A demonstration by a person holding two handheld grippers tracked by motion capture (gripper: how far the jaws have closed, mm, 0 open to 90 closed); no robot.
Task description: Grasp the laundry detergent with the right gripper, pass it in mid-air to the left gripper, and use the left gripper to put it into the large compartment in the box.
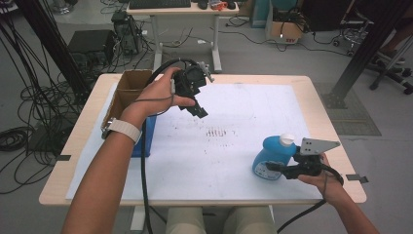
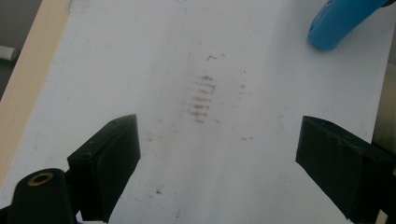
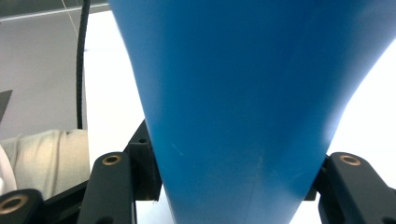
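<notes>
- The right gripper (image 1: 277,167) clamps the blue bottle (image 1: 271,157), upright at the near right of the white mat (image 1: 234,161).
- The left gripper (image 1: 195,105) hovers wide and empty beside the cardboard box (image 1: 127,87); judging by that, boxing the bottle remains.

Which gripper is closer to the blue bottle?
Right. The right gripper is clamped on the blue bottle; the left gripper hangs open, far across the white mat.

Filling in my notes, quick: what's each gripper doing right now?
Left gripper: open, empty, above the white mat.
Right gripper: shut on the blue bottle.
</notes>
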